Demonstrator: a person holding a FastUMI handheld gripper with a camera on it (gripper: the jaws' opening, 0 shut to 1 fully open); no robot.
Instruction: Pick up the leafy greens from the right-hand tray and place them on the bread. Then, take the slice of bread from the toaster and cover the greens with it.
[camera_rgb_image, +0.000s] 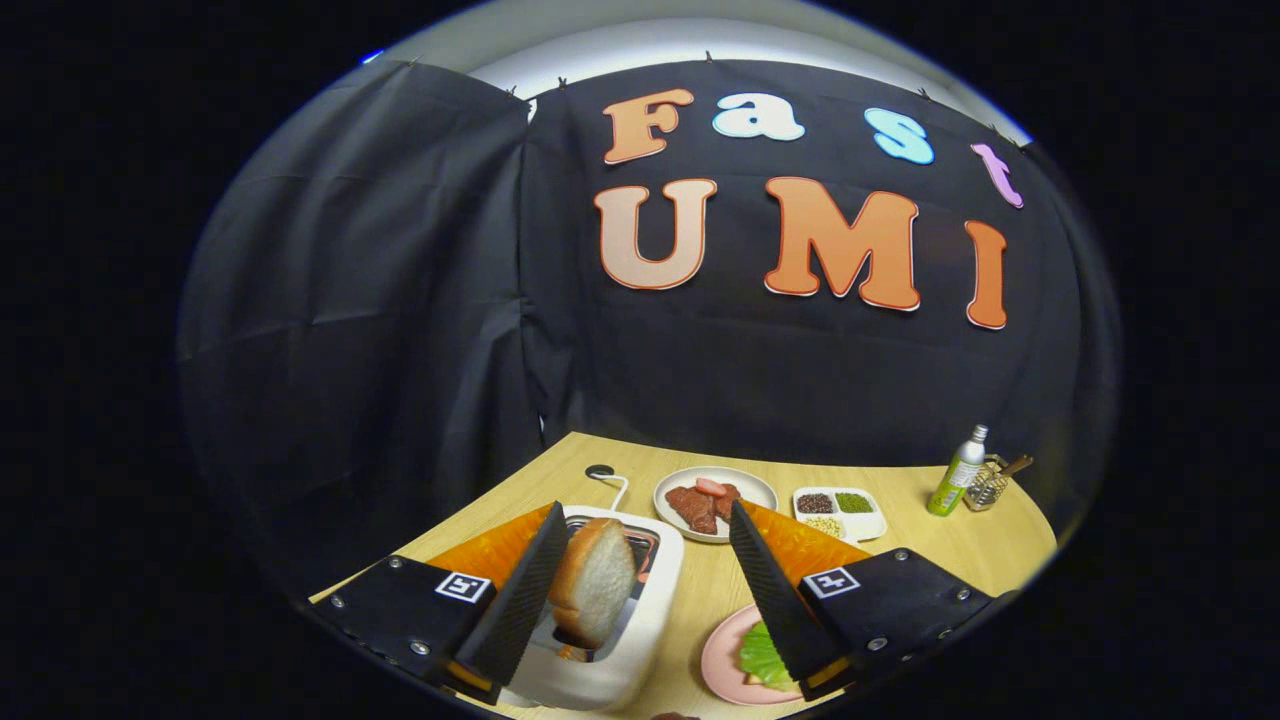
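**Second step in hand: bread slice at the toaster, not yet gripped**

Gripper view. The gripper (640, 575) stands with its jaws spread wide, released, holding nothing. The bread slice (594, 592) sits upright in the slot of the white toaster (640, 640), its upper part standing proud. It lies between the fingers, against or just beside the left finger (520, 600); the right finger (780, 595) is well apart from it. Contact on the left cannot be confirmed.

The leafy greens (762, 657) lie on a pink plate (722, 665) beside the toaster, partly hidden by the right finger. Whether bread lies beneath them cannot be told. Judged so, the greens step appears done.

Beyond the fingers: a meat plate (715, 500), a seasoning tray (840, 512), a green bottle (955, 475).

Next move, as judged: centre the slice, close both fingers on its faces, lift straight up clear of the slot, carry over the greens.
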